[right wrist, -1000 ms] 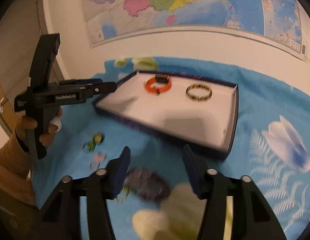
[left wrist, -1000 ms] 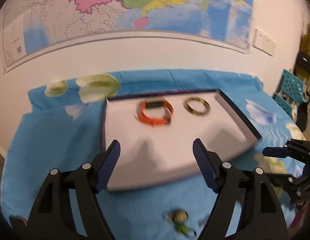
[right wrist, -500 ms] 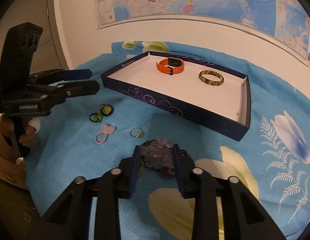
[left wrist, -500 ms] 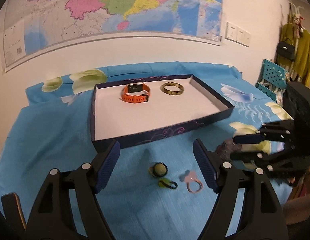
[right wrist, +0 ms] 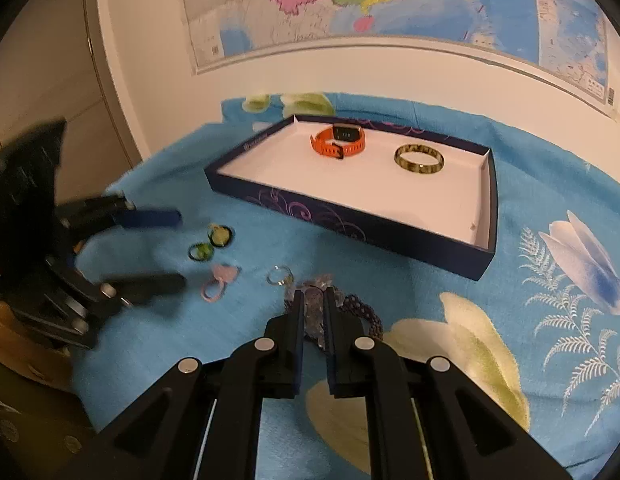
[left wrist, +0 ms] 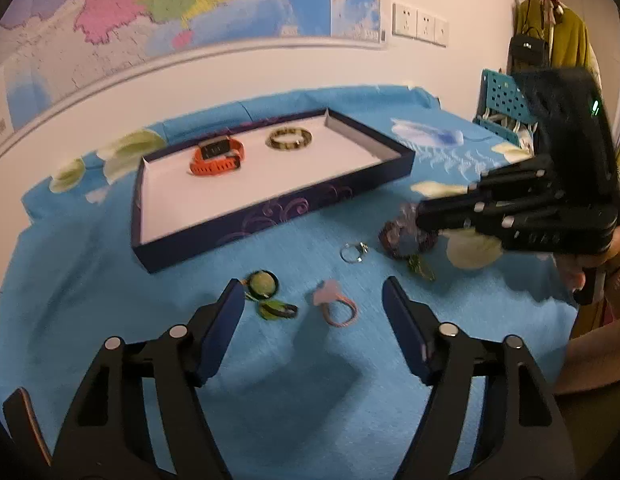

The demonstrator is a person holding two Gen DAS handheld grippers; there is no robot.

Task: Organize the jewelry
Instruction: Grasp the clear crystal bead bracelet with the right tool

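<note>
Right gripper, a second ago agape, now clamped on beaded bracelet.

You see an orange watch and a gold-brown bangle lying flat in the dark blue tray. On the blue cloth lie a pink ring, a silver ring, 2 green rings and a purple beaded bracelet.

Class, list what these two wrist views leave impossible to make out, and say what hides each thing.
- Purple bead bracelet: in the right wrist view the right gripper covers its middle; in the left view it is blurred.
- Left gripper: motion-blurred in the right wrist view.
- Green piece beside the bracelet: too small and blurred to identify.
- Wall map: cut off by the frame edges.
</note>
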